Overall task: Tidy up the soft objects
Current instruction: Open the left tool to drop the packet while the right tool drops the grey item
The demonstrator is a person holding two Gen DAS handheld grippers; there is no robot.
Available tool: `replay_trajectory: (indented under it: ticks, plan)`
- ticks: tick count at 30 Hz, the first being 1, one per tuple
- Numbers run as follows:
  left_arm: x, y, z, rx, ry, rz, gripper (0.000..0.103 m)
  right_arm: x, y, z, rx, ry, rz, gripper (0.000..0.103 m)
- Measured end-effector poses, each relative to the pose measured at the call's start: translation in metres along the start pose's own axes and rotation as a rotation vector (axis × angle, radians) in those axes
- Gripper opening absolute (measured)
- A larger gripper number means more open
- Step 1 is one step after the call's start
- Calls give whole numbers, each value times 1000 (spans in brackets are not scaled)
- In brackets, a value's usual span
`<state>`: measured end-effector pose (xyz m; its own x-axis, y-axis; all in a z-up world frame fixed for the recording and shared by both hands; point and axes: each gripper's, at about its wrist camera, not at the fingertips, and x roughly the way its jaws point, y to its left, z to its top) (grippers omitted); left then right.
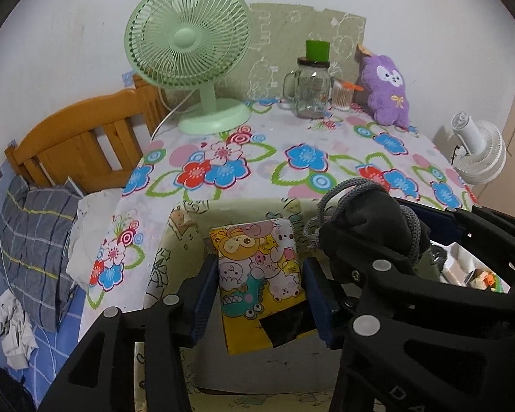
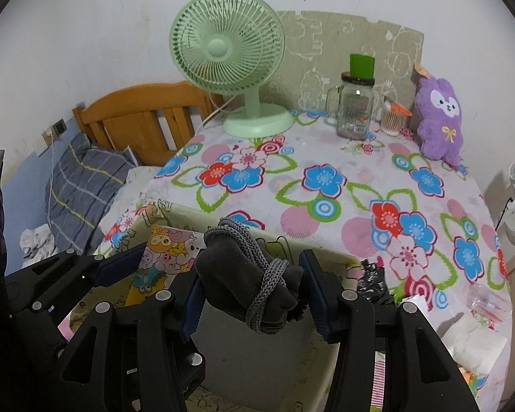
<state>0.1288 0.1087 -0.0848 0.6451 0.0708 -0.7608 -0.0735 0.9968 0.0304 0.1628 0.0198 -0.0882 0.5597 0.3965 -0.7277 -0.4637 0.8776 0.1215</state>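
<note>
Dark cloth bundle (image 2: 254,281), wound round with a grey knitted cord (image 2: 267,285), sits low in the middle of the right wrist view, held between the blue pads of the right tongs (image 2: 250,295), which press on both its sides above a pale cartoon-printed box (image 2: 175,213). In the left wrist view the same bundle shows at the right, at about mid-height. The left tongs (image 1: 259,295) are half open at the lower middle of that view, with a yellow cartoon-printed pouch (image 1: 257,267) standing between the pads; a narrow gap shows on each side of it, so they do not seem to press it. The pouch is inside the box, against its far wall. Beyond the box a bench (image 2: 326,178) with a flowered cover fills the middle of the frame. At its far edge stand a green fan (image 2: 228,58), a glass jar (image 2: 355,110) and a purple plush toy (image 2: 437,116). A wooden bed headboard (image 1: 75,137) and a checked pillow (image 1: 34,240) are at the left.
</note>
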Motion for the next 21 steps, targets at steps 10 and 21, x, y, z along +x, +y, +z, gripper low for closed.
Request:
replay_trajectory:
  ticks: [10, 21]
  plan:
    - [6, 5, -5, -14, 22, -2, 74, 13, 2, -3, 7, 49, -10, 75]
    - [-7, -8, -4, -14, -3, 4, 78, -8, -7, -7, 15, 4, -52, 81]
